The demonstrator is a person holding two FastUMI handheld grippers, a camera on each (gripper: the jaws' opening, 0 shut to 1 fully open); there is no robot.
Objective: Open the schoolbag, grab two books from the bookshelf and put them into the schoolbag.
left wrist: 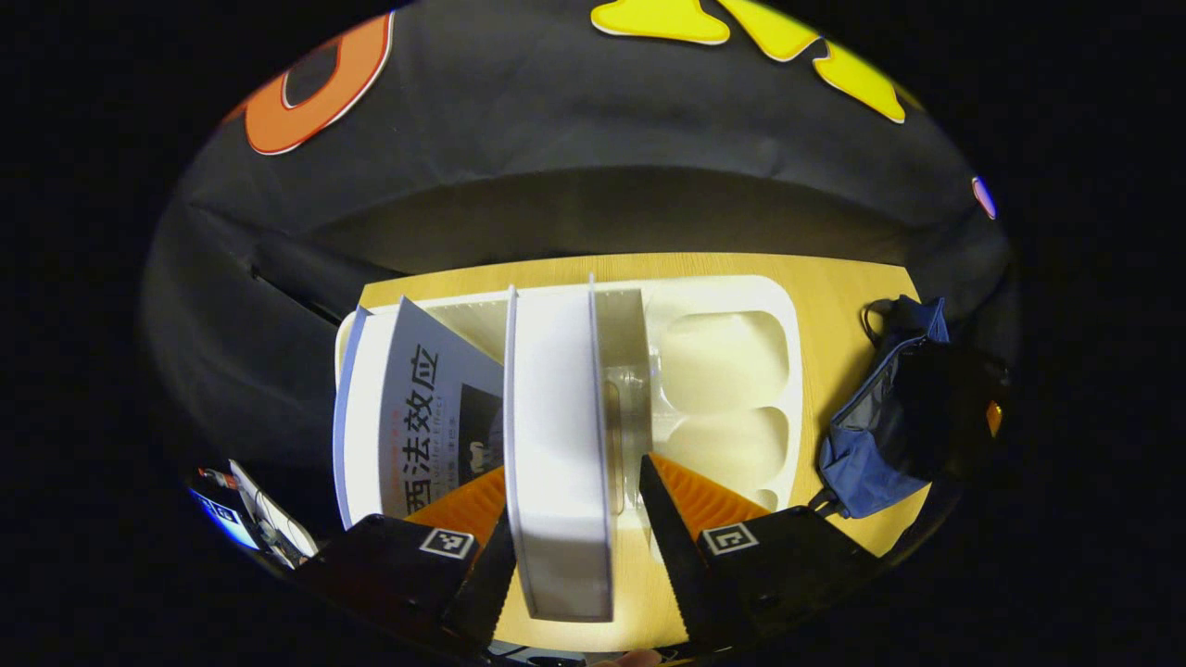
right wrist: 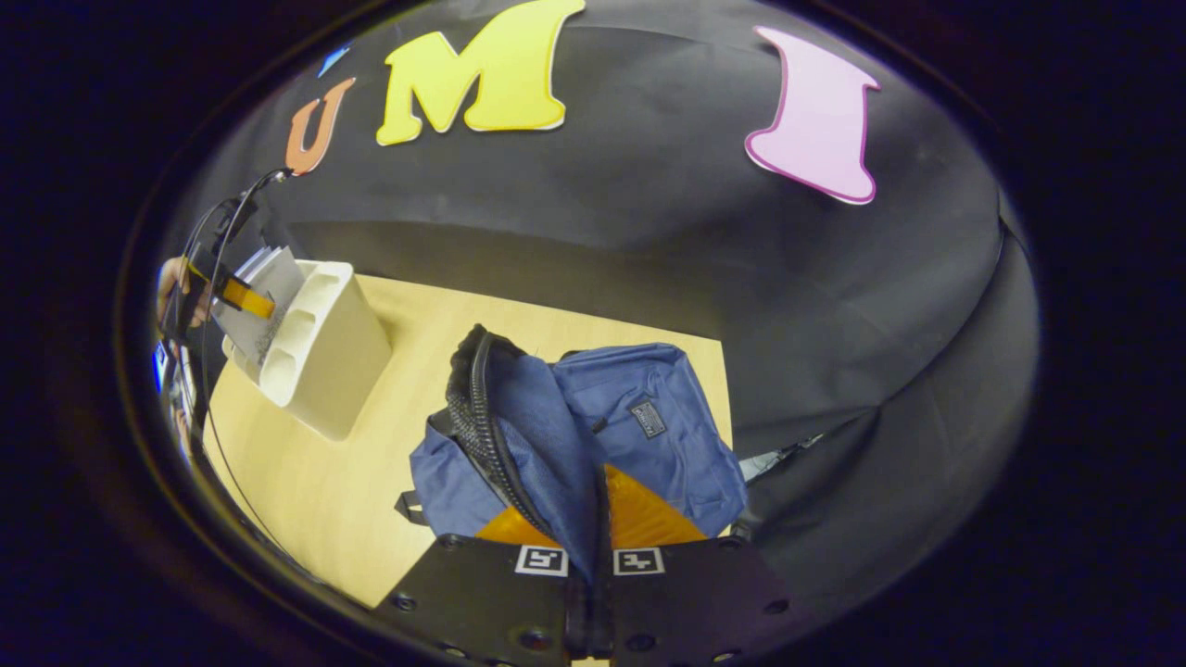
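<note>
Left tool (left wrist: 574, 519) astride white book (left wrist: 556, 445); right tool (right wrist: 590, 547) pinching schoolbag (right wrist: 639, 426).

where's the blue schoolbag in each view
Left gripper view: the schoolbag lies at the right edge, on the wooden table, right of the white bookshelf.
Right gripper view: the schoolbag sits centre, just above the right tool, which pinches its fabric.
Shared landmark: the white bookshelf, upper left here.

Left gripper view close above bookshelf (left wrist: 723, 361); right gripper view against schoolbag (right wrist: 639, 426); both shared.
</note>
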